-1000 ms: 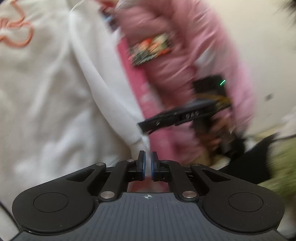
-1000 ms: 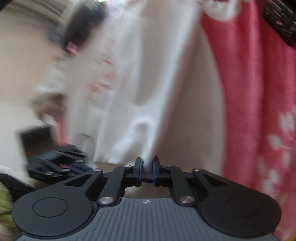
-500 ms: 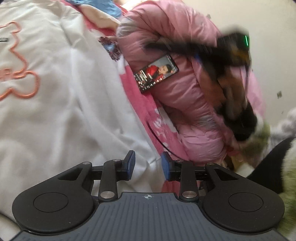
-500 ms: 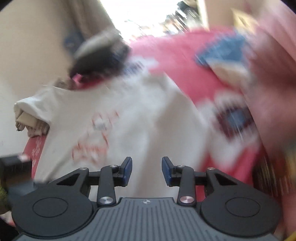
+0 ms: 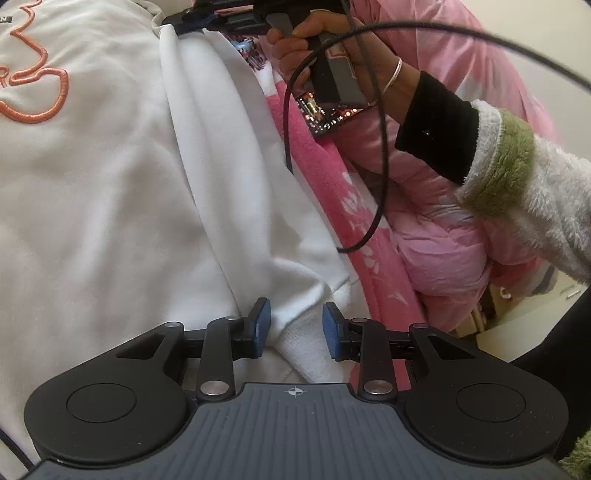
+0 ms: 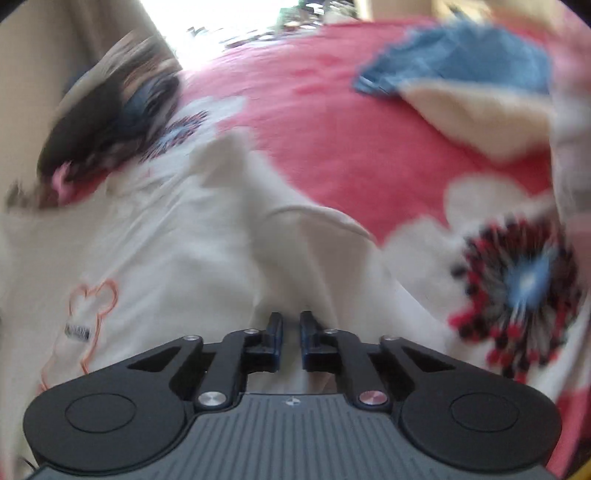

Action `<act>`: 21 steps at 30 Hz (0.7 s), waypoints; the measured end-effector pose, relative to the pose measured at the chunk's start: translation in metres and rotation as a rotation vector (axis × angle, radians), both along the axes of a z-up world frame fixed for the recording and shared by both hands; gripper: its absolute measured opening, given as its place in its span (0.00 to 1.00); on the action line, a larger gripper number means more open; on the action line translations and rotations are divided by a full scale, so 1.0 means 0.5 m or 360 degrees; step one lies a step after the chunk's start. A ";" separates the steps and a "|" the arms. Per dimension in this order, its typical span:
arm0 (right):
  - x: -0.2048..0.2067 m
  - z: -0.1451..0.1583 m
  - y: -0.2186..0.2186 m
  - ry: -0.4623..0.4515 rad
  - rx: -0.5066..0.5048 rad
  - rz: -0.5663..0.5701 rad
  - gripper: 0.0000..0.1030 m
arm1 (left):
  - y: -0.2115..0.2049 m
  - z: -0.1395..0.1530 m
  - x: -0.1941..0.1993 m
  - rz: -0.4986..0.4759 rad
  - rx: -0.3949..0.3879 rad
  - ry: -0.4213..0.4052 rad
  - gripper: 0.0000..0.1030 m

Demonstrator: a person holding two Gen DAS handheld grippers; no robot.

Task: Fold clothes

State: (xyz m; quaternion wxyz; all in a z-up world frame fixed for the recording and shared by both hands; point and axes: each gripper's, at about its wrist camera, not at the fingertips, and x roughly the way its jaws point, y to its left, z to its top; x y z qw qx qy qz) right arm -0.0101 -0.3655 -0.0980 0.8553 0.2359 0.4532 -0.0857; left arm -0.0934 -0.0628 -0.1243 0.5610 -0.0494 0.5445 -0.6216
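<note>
Bed blanket [image 6: 332, 122]: pink-red with white flower print, fills the background in both wrist views; a blue and cream cloth [image 6: 461, 70] lies on it at upper right of the right wrist view.

White sweatshirt [image 5: 110, 206]: spread flat on the blanket, orange outline motif [image 5: 37, 92] on its chest. One sleeve [image 5: 236, 177] lies folded along the body, running from the shoulder at top down to its ribbed cuff [image 5: 314, 343] at the bottom of the left wrist view.

Pink padded jacket [image 5: 443, 229]: bunched just beside the sweatshirt on the right, with a phone [image 5: 332, 114], screen lit, resting on it.

Person's arm: fleecy white-and-green sleeve [image 5: 524, 184] over a black cuff, hand [image 5: 332, 48] with a thin bracelet gripping the right tool's handle; a black cable [image 5: 380, 166] loops down from it.

Left gripper [image 5: 295, 328]: jaws open, the ribbed cuff lying between the blue pads without being pressed.

Right gripper [image 6: 291, 339]: jaws have just been closing and now pinch a raised fold of the sweatshirt near its shoulder; cloth tents up from the pads. The right wrist view is motion-blurred. In the left wrist view the same gripper [image 5: 173, 26] sits at the sleeve's top end.
</note>
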 end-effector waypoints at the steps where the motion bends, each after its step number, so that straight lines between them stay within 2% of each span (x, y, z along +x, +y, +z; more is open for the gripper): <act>1: -0.008 -0.001 -0.011 -0.0019 0.0061 -0.0040 0.08 | -0.002 0.000 -0.001 -0.0003 0.0002 -0.0008 0.29; 2: -0.012 0.005 -0.016 -0.0025 0.0084 -0.0054 0.08 | -0.005 0.000 -0.003 -0.0005 0.0004 -0.0015 0.29; 4: -0.017 0.034 -0.011 -0.0072 0.0055 -0.0033 0.16 | -0.011 0.001 -0.007 -0.0010 0.0006 -0.0028 0.29; 6: -0.014 0.063 0.010 -0.0131 -0.0028 0.0048 0.16 | -0.010 0.002 -0.008 -0.0014 0.0001 -0.0035 0.29; 8: 0.005 0.075 0.044 -0.0127 -0.0159 0.0159 0.25 | -0.007 0.001 -0.007 -0.0014 -0.0004 -0.0035 0.29; 9: 0.014 0.081 0.061 -0.0125 -0.0224 0.0214 0.33 | -0.006 0.000 -0.008 -0.0012 -0.0006 -0.0033 0.29; 10: 0.024 0.085 0.077 -0.0120 -0.0288 0.0266 0.35 | -0.006 -0.001 -0.009 -0.0008 -0.0008 -0.0030 0.29; 14: 0.065 0.046 0.111 0.0015 -0.0470 0.0330 0.35 | -0.005 -0.001 -0.014 0.0001 -0.0014 -0.0034 0.29; 17: 0.077 0.014 0.085 0.0040 -0.0479 0.0236 0.28 | -0.001 -0.002 -0.015 0.0002 -0.0023 -0.0048 0.29; 18: 0.075 0.013 0.074 0.0024 -0.0436 0.0184 0.17 | 0.001 -0.002 -0.015 0.0003 -0.0026 -0.0051 0.29; 21: 0.072 0.008 0.041 -0.0017 -0.0333 0.0080 0.01 | 0.004 -0.004 -0.014 0.0005 -0.0035 -0.0055 0.29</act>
